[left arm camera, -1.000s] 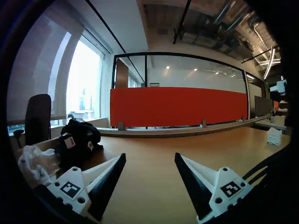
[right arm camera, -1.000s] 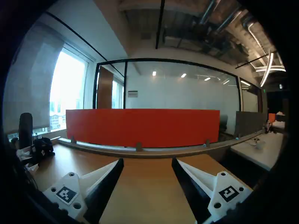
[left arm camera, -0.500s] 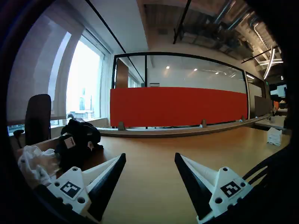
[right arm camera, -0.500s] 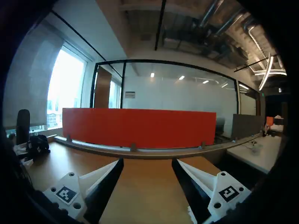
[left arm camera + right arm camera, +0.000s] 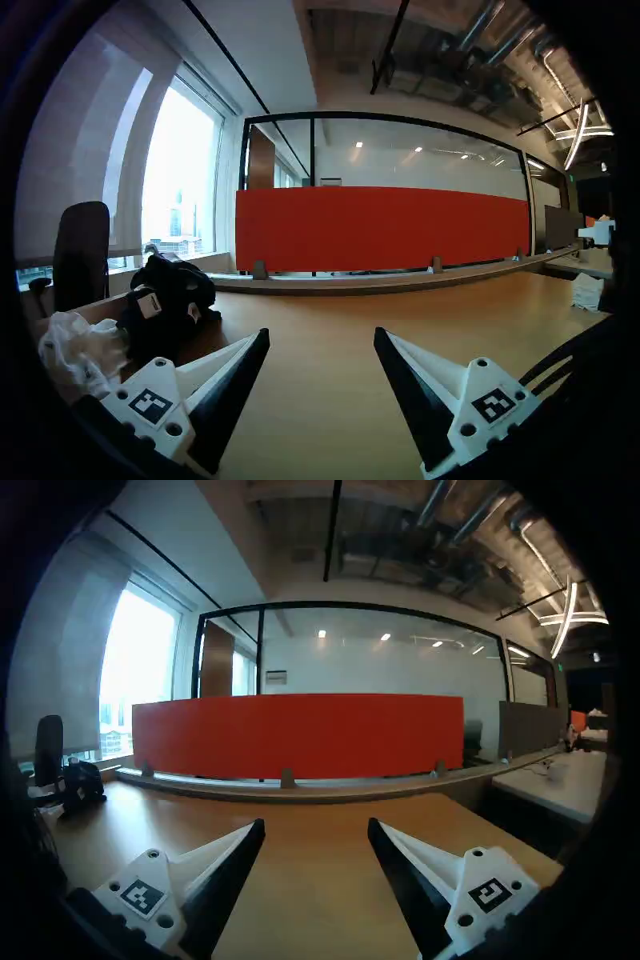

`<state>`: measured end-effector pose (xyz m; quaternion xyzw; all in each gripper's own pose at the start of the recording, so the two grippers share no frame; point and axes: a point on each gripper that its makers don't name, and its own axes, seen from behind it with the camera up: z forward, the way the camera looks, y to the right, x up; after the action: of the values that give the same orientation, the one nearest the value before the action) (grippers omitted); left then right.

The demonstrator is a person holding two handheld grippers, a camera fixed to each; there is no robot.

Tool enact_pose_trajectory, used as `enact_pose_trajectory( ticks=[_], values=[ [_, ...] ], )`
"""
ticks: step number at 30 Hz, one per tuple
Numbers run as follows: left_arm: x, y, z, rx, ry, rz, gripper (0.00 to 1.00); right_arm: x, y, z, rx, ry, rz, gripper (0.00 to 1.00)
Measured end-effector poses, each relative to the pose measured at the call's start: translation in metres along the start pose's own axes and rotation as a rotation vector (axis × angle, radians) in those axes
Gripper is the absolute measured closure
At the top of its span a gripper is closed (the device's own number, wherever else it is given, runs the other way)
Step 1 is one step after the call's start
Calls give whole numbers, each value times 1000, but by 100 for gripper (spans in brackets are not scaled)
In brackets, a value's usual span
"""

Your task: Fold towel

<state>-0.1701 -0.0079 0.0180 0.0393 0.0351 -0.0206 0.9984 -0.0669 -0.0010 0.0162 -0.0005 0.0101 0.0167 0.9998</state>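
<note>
At the far left of the left gripper view, a crumpled white cloth [image 5: 76,356], apparently the towel, lies on the wooden surface [image 5: 320,416] against a black bag [image 5: 164,304]. The left gripper [image 5: 320,333] holds its jaws wide apart and empty; a small white folded pile [image 5: 587,292] sits far right. The right gripper [image 5: 315,823] is likewise spread wide, gripping nothing, above the surface.

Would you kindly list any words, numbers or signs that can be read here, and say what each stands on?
None can be read.
Tag on the black bag: too small.
Wall sign: blurred.
Left tongs, right tongs: square coded markers, no words.
</note>
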Motion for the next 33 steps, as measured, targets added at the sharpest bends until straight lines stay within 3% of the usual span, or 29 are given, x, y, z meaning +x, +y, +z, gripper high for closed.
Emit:
enact_pose_trajectory(
  ticks=[14,21,33],
  values=[
    [0,0,0,0,0,0,3,-37,-9,0,15,15,-8,0],
    [0,0,0,0,0,0,3,-61,0,-1,1,-5,0,0],
    [0,1,0,0,0,0,3,-72,3,-1,-5,-5,-3,1]
  ],
)
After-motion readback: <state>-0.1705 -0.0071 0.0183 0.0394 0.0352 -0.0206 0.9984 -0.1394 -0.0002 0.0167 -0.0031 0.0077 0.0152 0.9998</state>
